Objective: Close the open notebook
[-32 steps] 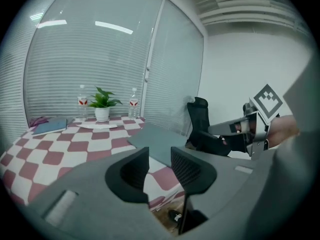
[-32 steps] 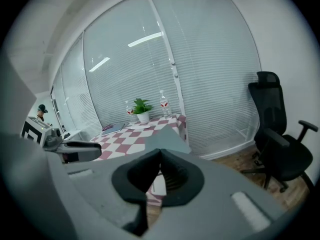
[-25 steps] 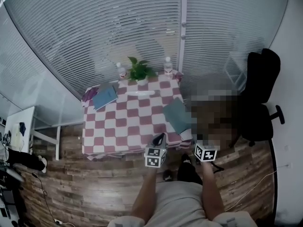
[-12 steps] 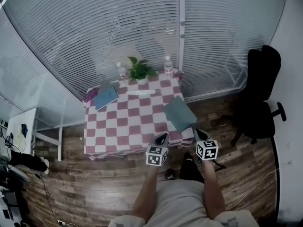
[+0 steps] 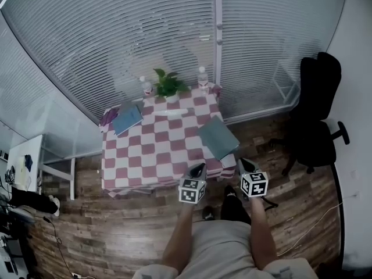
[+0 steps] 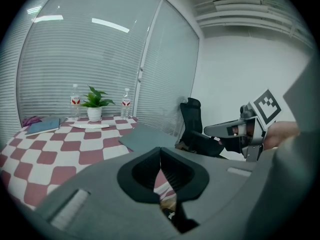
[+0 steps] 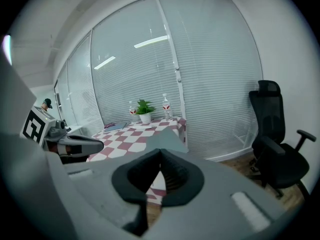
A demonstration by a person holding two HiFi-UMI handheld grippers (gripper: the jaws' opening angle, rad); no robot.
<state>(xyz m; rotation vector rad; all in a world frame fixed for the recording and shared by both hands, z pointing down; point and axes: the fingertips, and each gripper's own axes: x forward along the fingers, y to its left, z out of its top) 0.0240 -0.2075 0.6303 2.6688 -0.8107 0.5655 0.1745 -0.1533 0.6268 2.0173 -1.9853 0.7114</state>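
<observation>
A grey-green notebook [image 5: 218, 137] lies flat on the right edge of the checkered table [image 5: 148, 153], its corner overhanging; it shows also in the left gripper view [image 6: 145, 136] and the right gripper view [image 7: 165, 138]. A blue notebook [image 5: 128, 119] lies at the back left corner [image 6: 44, 125]. Whether either is open I cannot tell. My left gripper [image 5: 199, 167] hovers at the table's near right corner, jaws shut on nothing [image 6: 160, 153]. My right gripper [image 5: 240, 162] hangs off the table's right side, a little short of the grey-green notebook, shut and empty [image 7: 160, 154].
A potted plant [image 5: 167, 86] and two water bottles [image 5: 145, 86] [image 5: 202, 79] stand along the far edge by the blinds. A white flat item [image 5: 171, 113] lies before the plant. A black office chair [image 5: 317, 127] stands to the right, a white side table [image 5: 26, 161] to the left.
Both grippers keep about the same place beside the table's near right corner, still shut. The head view has shifted slightly, so the table sits a little higher in the picture.
</observation>
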